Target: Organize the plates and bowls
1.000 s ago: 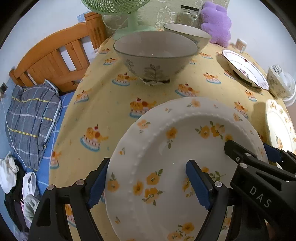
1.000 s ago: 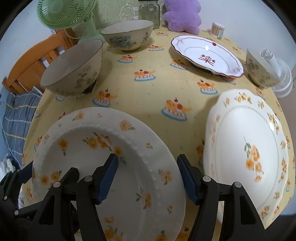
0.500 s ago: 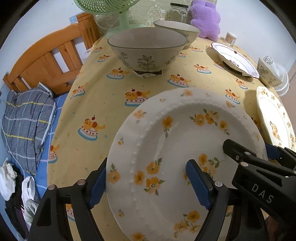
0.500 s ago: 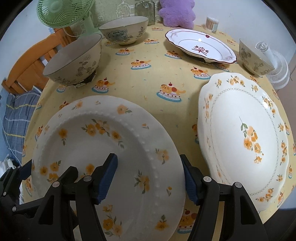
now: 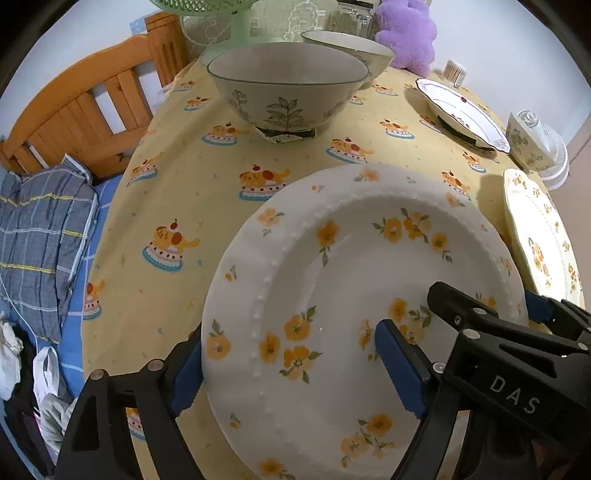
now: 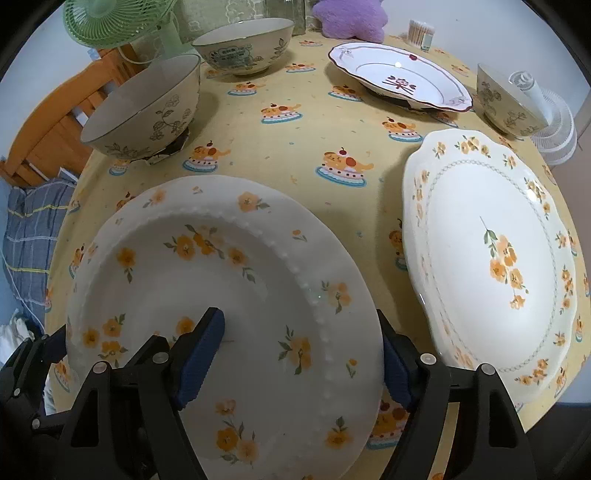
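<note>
A white plate with orange flowers (image 5: 351,258) (image 6: 221,277) lies at the near edge of the yellow tablecloth (image 6: 295,147). My left gripper (image 5: 291,369) straddles its left rim, one finger outside and one over the plate. My right gripper (image 6: 297,362) straddles the right rim the same way. Both sets of jaws are opening, and their pads stand clear of the rim. To the right lies a scalloped flowered plate (image 6: 491,258). A leaf-patterned bowl (image 5: 288,85) (image 6: 144,103), a second bowl (image 6: 243,48), a third bowl (image 6: 506,99) and a red-rimmed plate (image 6: 399,74) stand farther back.
A green fan (image 6: 110,18), a purple plush (image 6: 351,18) and a toothpick jar (image 6: 421,33) line the table's far side. A small white fan (image 6: 554,125) stands at the right edge. Left of the table are a wooden headboard (image 5: 85,107) and bedding (image 5: 40,240).
My right gripper's fingers have spread apart, and its right finger now stands off the plate's rim. The left fingers have widened slightly. Both views have tipped a little towards the table's far side.
</note>
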A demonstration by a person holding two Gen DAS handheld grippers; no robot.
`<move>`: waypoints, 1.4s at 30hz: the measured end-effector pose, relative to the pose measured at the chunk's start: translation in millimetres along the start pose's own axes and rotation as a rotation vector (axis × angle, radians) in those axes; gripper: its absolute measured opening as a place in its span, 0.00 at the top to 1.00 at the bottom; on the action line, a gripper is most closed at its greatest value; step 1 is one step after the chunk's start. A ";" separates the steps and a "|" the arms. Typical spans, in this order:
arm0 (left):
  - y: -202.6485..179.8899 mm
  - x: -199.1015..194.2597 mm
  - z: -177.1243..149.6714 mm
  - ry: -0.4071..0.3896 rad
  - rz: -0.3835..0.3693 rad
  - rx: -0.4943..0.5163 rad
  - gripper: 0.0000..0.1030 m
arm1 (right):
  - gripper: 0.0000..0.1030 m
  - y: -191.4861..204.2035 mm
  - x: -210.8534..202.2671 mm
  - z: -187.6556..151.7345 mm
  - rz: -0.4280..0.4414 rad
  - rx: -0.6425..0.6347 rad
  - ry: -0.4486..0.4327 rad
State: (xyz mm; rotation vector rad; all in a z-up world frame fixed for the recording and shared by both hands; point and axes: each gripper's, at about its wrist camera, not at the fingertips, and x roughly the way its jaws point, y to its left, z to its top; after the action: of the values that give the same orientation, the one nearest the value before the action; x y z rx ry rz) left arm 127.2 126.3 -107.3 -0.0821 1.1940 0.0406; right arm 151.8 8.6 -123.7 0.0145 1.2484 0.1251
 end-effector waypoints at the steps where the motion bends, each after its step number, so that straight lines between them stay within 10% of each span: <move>1: -0.5 -0.4 0.1 0.003 0.000 0.001 0.17 | 0.23 -0.7 0.3 0.6 0.001 0.006 0.008; 20: -41.7 -41.4 12.2 -0.078 0.005 0.008 0.18 | 0.23 -38.5 -49.5 10.8 0.015 0.017 -0.078; 42: -182.1 -28.7 20.7 -0.086 -0.016 0.023 0.19 | 0.23 -186.4 -63.1 28.3 0.005 0.031 -0.095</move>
State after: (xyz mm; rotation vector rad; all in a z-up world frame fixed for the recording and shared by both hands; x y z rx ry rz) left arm 149.5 -53.0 -65.3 -0.0692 1.1071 0.0164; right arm 175.1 -181.3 -70.0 0.0503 1.1551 0.1079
